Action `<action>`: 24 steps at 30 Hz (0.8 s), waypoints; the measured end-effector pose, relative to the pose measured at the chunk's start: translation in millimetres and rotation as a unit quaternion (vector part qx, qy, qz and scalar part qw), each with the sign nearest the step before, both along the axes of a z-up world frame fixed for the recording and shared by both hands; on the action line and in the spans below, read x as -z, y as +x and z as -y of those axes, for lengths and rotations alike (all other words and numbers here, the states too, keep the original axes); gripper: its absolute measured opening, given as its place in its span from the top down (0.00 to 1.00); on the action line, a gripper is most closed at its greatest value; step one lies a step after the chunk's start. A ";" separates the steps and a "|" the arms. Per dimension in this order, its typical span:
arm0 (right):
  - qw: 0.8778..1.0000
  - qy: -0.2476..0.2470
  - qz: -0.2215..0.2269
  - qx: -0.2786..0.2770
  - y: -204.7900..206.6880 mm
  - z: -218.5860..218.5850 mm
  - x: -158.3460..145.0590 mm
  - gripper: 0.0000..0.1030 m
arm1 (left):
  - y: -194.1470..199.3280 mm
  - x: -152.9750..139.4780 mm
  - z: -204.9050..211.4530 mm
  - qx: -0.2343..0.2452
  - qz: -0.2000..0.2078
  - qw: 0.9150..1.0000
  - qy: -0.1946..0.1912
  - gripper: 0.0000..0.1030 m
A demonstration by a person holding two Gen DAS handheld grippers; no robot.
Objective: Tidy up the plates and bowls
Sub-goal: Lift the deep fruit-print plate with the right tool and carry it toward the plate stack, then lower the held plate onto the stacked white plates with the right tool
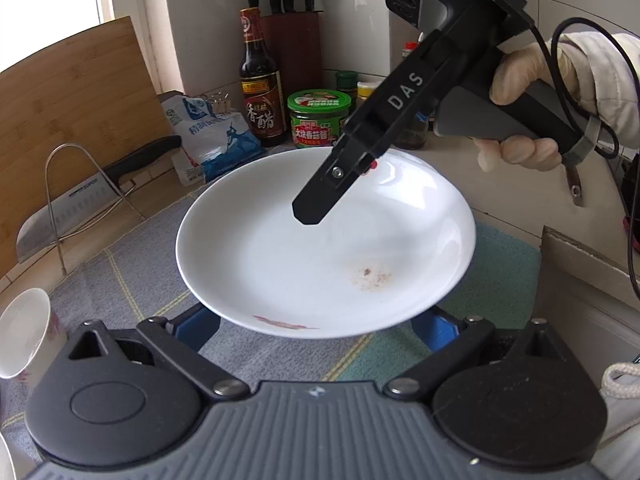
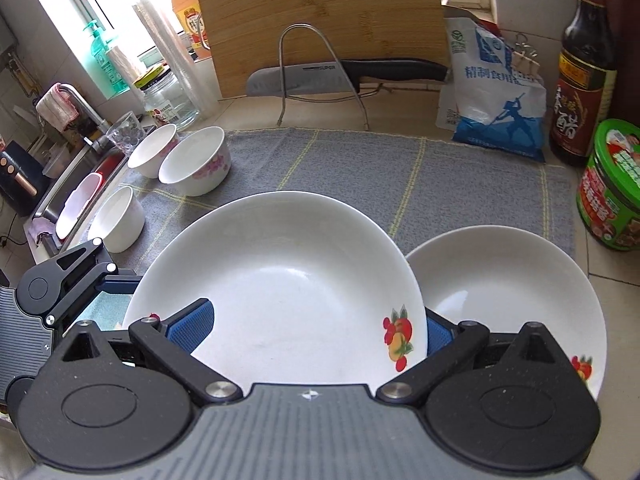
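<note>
In the left wrist view a white plate (image 1: pixel 326 244) with reddish stains lies above the grey cloth (image 1: pixel 132 280). My left gripper (image 1: pixel 316 324) stands wide open, its blue fingers (image 1: pixel 198 326) under the plate's near rim. My right gripper (image 1: pixel 308 212) hangs over the plate's far part. In the right wrist view my right gripper (image 2: pixel 316 330) has its jaws on either side of a white fruit-patterned plate (image 2: pixel 280 288). A second such plate (image 2: pixel 504 296) lies to its right. Three bowls (image 2: pixel 196 168) stand at the left.
A cleaver (image 2: pixel 320 74) rests in a wire rack against a bamboo board (image 2: pixel 320 20). A salt bag (image 2: pixel 496 92), a vinegar bottle (image 2: pixel 584 76) and a green jar (image 2: pixel 612 184) stand at the back right. The sink (image 2: pixel 76 184) is at the left. A cup (image 1: pixel 28 332) stands left.
</note>
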State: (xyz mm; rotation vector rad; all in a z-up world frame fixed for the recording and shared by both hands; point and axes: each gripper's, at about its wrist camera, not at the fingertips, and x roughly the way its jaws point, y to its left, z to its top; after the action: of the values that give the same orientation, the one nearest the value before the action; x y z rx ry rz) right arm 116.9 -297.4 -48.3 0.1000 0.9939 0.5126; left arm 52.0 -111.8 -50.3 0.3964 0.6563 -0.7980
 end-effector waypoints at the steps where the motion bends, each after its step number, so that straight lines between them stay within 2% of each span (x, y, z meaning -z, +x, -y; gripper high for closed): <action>1: 1.000 -0.001 0.000 0.005 -1.4 5.6 -0.2 0.00 | 0.5 1.6 5.5 0.006 0.000 1.000 -0.001 0.02; 14: 0.998 -0.013 -0.006 0.060 -0.7 73.3 7.9 0.00 | 26.4 22.1 64.7 0.046 -0.014 0.999 -0.009 0.02; 24: 0.998 -0.012 -0.018 0.067 9.5 92.4 20.8 0.00 | 39.2 29.2 80.0 0.050 -0.026 0.998 -0.005 0.02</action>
State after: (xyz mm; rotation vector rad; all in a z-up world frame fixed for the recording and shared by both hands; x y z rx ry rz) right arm 126.4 -389.8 -69.1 0.1524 1.0209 0.3776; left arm 91.1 -191.8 -79.5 0.4031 0.6839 -0.9088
